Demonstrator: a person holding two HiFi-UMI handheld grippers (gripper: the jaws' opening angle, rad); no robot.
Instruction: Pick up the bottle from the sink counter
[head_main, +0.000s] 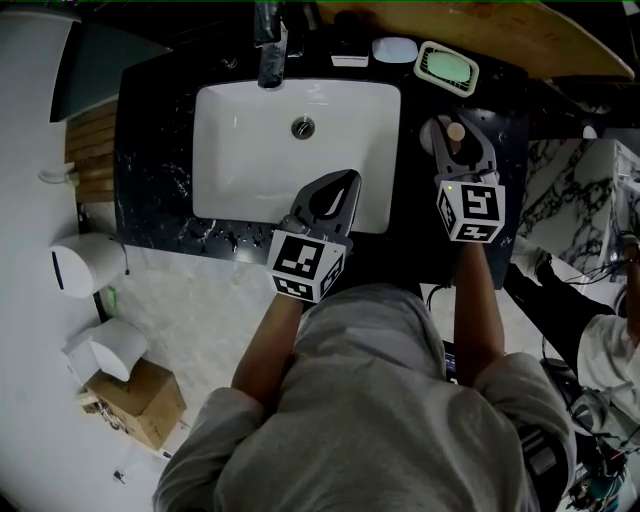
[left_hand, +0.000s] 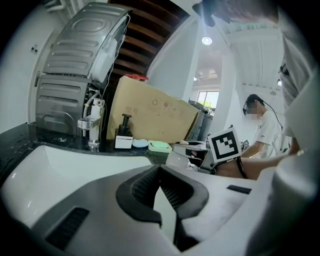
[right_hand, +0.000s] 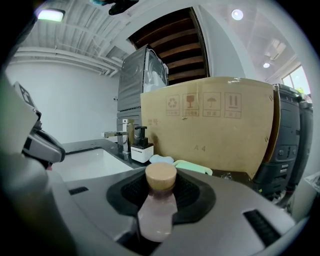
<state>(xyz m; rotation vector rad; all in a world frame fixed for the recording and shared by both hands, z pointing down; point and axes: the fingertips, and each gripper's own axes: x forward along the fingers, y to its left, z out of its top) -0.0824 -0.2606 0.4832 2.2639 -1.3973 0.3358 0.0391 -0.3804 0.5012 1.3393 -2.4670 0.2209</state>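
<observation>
Pale pink plastic bottle with a tan cap (right_hand: 158, 210) stands on the dark desk (head_main: 150, 180), right of frame, between the right gripper (head_main: 458, 130) jaws, which are closing but not yet pinching; an off-centre squeeze could topple it. The left gripper (head_main: 348, 182) jaws are clenched on nothing

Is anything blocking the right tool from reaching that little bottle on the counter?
Nothing visible does. The bottle already stands between the jaws of the right tool, which are closing around it.

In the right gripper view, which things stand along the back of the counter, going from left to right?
From the left: faucet → soap dispenser → pale blue soap → green soap dish.
</observation>
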